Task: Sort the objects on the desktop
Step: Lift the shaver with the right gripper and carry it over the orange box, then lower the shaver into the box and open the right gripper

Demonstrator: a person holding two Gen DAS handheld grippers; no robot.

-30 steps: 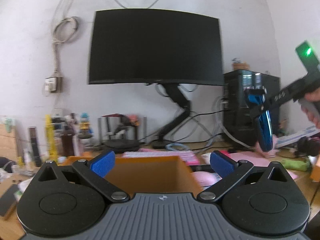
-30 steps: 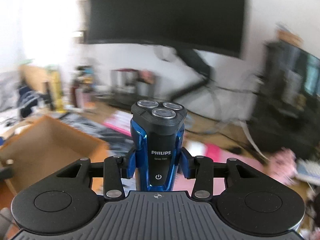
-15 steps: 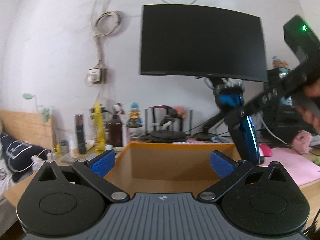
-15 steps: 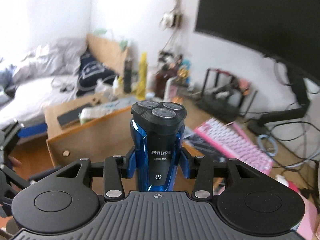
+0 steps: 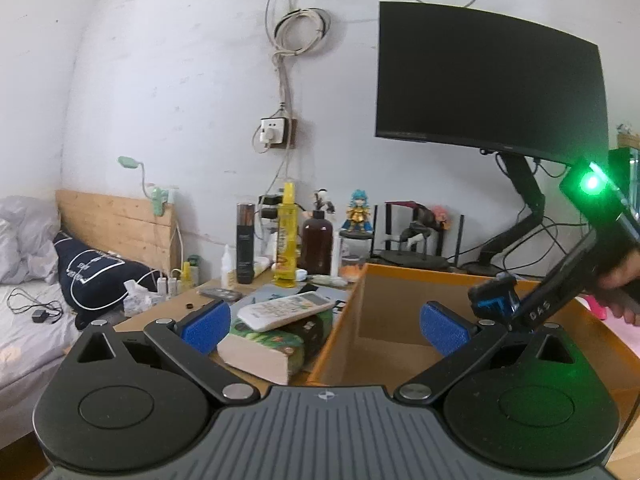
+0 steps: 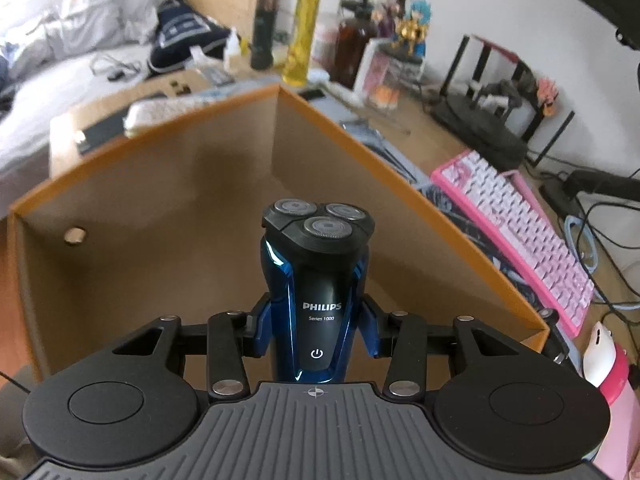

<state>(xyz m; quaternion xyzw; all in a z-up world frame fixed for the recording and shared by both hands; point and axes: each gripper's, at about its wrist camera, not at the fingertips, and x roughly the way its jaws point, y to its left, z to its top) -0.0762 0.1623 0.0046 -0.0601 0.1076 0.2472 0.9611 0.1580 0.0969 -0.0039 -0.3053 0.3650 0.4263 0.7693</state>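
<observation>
My right gripper (image 6: pixel 316 336) is shut on a blue and black electric shaver (image 6: pixel 316 280), gripping its lower body with the three round heads pointing forward. It hangs over the inside of an open cardboard box (image 6: pixel 168 128) with an orange rim. In the left wrist view the shaver (image 5: pixel 494 300) and the right gripper (image 5: pixel 516 312) show at the box's right side, held by a hand (image 5: pixel 620 288). My left gripper (image 5: pixel 324 320) is open with nothing between its blue pads, just in front of the box (image 5: pixel 400 304).
A white remote (image 5: pixel 286 310) lies on a thick book (image 5: pixel 272 344) left of the box. Bottles (image 5: pixel 286 236) and figurines (image 5: pixel 358 212) stand behind, under a monitor (image 5: pixel 488 84). A pink keyboard (image 6: pixel 520 232) lies right of the box, a bed (image 5: pixel 24 312) far left.
The right gripper carried the shaver leftward and down until it hangs over the box interior. The left wrist view swung left, bringing the remote, the book and the bed into sight.
</observation>
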